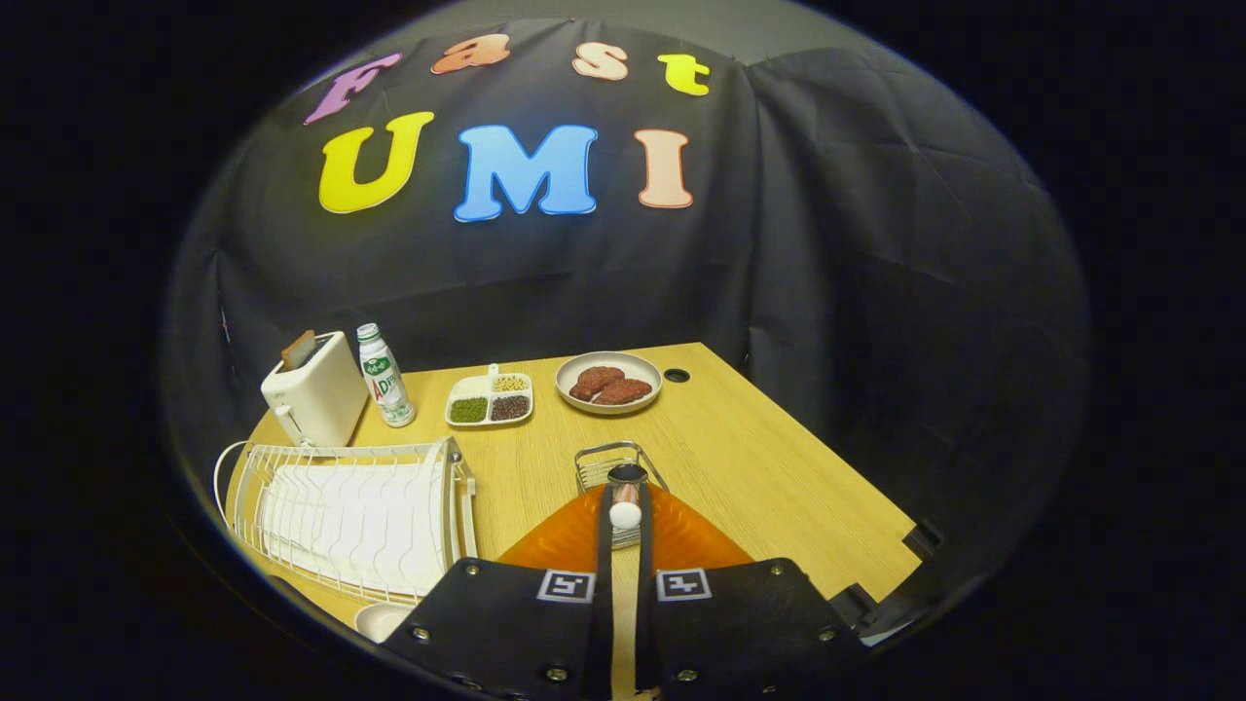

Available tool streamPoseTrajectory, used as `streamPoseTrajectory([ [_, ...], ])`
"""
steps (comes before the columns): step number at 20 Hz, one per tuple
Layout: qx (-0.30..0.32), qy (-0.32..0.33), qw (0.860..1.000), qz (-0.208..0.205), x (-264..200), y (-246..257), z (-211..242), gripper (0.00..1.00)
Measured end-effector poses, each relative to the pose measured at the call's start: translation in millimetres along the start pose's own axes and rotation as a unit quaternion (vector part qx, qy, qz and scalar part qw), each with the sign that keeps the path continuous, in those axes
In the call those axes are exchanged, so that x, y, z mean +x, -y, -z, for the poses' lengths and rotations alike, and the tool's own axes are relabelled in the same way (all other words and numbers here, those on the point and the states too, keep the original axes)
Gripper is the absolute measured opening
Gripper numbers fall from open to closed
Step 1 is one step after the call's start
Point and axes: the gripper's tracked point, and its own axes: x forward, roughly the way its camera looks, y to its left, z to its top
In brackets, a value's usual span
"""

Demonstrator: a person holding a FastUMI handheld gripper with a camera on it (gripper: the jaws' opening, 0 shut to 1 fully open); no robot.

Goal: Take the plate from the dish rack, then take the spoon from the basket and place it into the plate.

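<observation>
Wooden table (740,458); hand-held gripper (625,506) clamps spoon (625,514) over basket (608,460).

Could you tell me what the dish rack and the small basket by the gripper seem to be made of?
The dish rack looks like white coated wire, with thin bars throughout. The basket looks like bare shiny metal wire. The gripper appears shut on something white-tipped, likely the spoon.

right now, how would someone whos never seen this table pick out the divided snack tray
On the wooden table, look along the far edge beyond the white dish rack. The divided tray lies flat between the upright drink bottle and the round plate of meat. It alone is rectangular and split into compartments of green, pale and dark bits.
</observation>
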Motion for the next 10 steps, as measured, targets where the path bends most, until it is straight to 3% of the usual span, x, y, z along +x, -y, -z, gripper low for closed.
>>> streamPoseTrajectory([
  [5, -0.016, 0.021, 0.999, -0.035, -51, -29, -5, 0.09],
  [10, -0.048, 0.023, 0.993, -0.108, -108, -81, 15, 0.09],
])
